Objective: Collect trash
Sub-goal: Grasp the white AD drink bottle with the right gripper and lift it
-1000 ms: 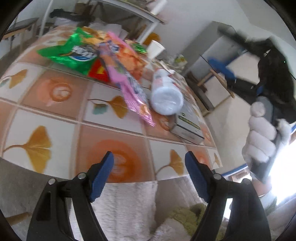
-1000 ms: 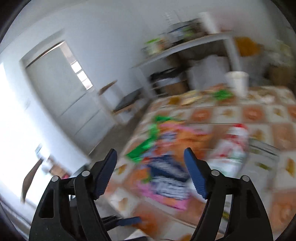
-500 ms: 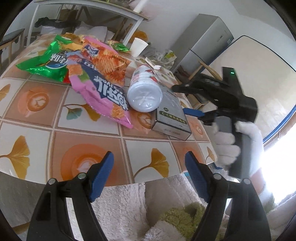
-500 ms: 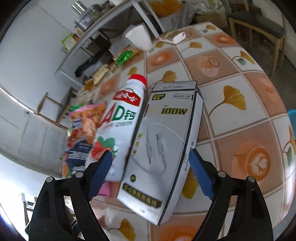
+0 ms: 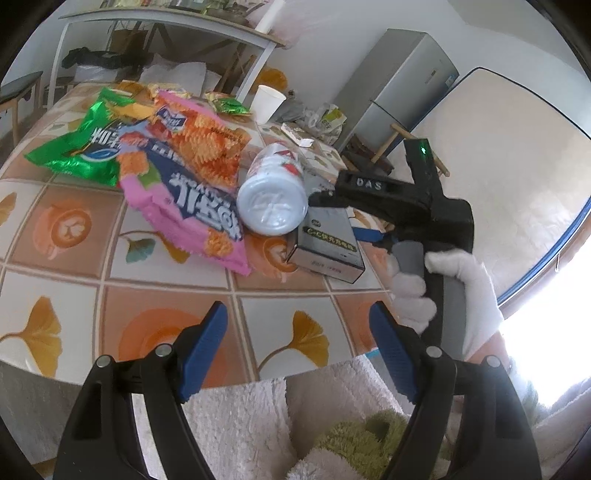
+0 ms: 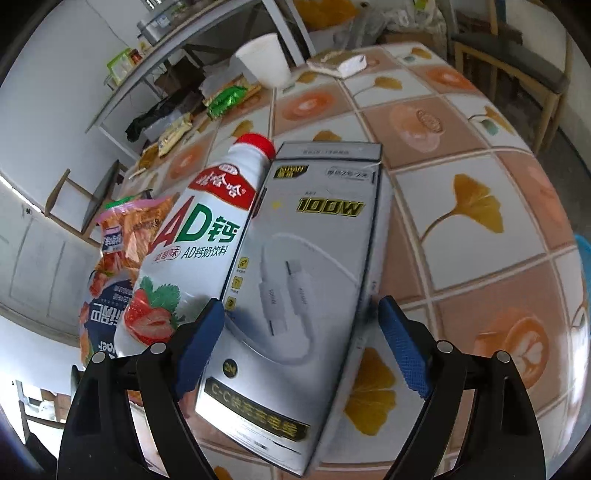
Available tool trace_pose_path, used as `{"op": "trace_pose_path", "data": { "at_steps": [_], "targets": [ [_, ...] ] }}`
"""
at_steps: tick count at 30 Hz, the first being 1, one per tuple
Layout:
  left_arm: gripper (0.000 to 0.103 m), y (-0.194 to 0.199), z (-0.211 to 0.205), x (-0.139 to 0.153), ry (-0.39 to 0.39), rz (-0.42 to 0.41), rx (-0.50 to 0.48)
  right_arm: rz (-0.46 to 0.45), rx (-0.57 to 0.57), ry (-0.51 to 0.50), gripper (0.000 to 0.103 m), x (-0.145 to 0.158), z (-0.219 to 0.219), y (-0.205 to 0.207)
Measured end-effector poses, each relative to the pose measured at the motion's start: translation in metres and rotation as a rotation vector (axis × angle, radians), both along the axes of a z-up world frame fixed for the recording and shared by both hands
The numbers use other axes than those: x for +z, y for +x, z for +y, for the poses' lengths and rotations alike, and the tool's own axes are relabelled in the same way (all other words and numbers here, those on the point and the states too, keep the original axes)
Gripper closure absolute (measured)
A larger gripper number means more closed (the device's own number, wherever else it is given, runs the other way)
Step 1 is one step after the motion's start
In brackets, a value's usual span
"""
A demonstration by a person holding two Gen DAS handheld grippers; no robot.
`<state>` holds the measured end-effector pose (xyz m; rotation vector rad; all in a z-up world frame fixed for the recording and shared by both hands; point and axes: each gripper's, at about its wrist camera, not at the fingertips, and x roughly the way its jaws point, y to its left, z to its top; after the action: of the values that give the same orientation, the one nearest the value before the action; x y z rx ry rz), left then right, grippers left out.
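Lowered since before, right gripper [image 6: 301, 332] straddles the cable box [image 6: 295, 280], untouched.

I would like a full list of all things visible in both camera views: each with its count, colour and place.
table: one, orange and white tiles with leaf prints, under everything.
box: one, silver, lying flat, between the right tongs' open fingers.
bottle: one, white with red cap, lying against the box.
pink bag: one, pink and orange, beside the bottle.
green bag: one, green, far left of the table.
cup: one, white, upright at the far edge.
fridge: one, grey, behind the table.
shelf: one, grey, by the wall.
left tongs: black with blue pads, open, empty, over the near edge.
right tongs: same colours, held by a white glove.
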<state>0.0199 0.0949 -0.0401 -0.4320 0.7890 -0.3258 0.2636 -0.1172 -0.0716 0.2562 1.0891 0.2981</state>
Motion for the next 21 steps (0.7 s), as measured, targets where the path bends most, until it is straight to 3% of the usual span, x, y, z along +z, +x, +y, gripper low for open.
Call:
{"op": "trace_pose_path", "data": {
  "at_steps": [5, 9, 13, 21],
  "targets": [
    [0.026, 0.009, -0.003, 0.0, -0.001, -0.008, -0.017, -0.084, -0.03, 0.027, 0.021, 0.032, -0.018, -0.009],
    [0.026, 0.013, -0.006, 0.003, -0.004, -0.02, -0.032, -0.114, 0.047, 0.108, 0.021, 0.054, -0.009, -0.005],
    [0.026, 0.014, -0.007, 0.006, -0.011, -0.031, -0.033, -0.034, 0.158, 0.182, 0.023, 0.052, 0.02, 0.012],
    [0.026, 0.009, -0.002, 0.011, -0.025, -0.047, -0.017, 0.142, 0.159, 0.186, 0.036, 0.019, 0.053, 0.043]
  ]
}}
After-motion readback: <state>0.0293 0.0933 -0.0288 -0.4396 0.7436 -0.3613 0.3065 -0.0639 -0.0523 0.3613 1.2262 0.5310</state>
